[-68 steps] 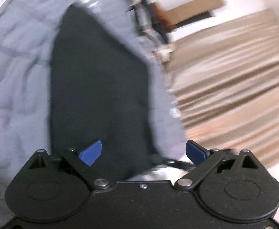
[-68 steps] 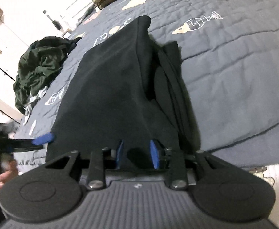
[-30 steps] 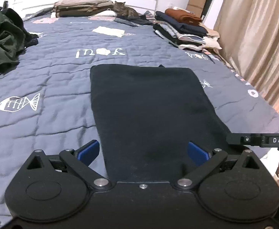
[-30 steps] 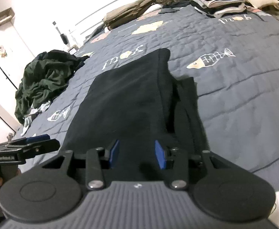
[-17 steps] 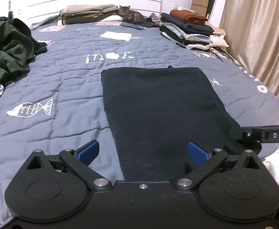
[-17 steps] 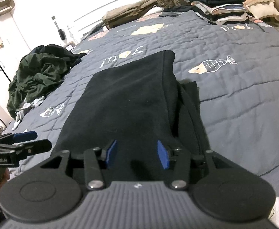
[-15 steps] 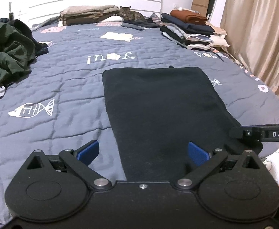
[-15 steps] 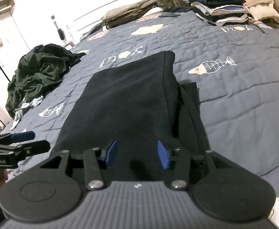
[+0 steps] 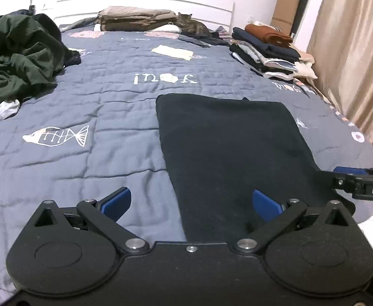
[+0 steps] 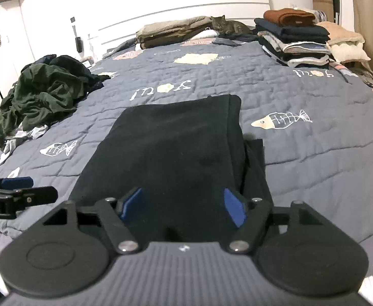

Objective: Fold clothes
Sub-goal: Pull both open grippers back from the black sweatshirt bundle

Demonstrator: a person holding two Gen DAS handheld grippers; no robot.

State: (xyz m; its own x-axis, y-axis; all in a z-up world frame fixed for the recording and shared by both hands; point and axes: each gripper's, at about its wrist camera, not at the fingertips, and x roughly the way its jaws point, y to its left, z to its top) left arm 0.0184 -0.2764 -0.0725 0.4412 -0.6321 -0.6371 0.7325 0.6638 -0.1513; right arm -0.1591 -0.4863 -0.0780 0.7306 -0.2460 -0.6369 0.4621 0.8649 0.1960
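1. Left wrist view: the left gripper [image 9: 191, 202] hangs with its jaws spread wide and nothing between them, over the near left edge of the black garment [image 9: 232, 148]. The garment lies flat, folded into a long panel, at the near edge of the bed [image 9: 89, 107], towards the curtain-side corner, presumably laid there so both hands can reach its near end. The right gripper [image 9: 359, 183] shows only as a bar at the garment's near right corner.
2. Right wrist view: the right gripper [image 10: 184, 206] has just been opening its jaws; the pads stand clear of the black garment [image 10: 171, 148] below, apparently releasing the laid fold.
3. Only this view shows the stacked layers and a loose strip along the garment's right edge. The left view alone shows the curtain [image 9: 352, 51]. Both show the folded stack [image 10: 293, 40], the unfolded heap [image 10: 41, 94] and a cat [image 10: 227, 26] at the far edge.
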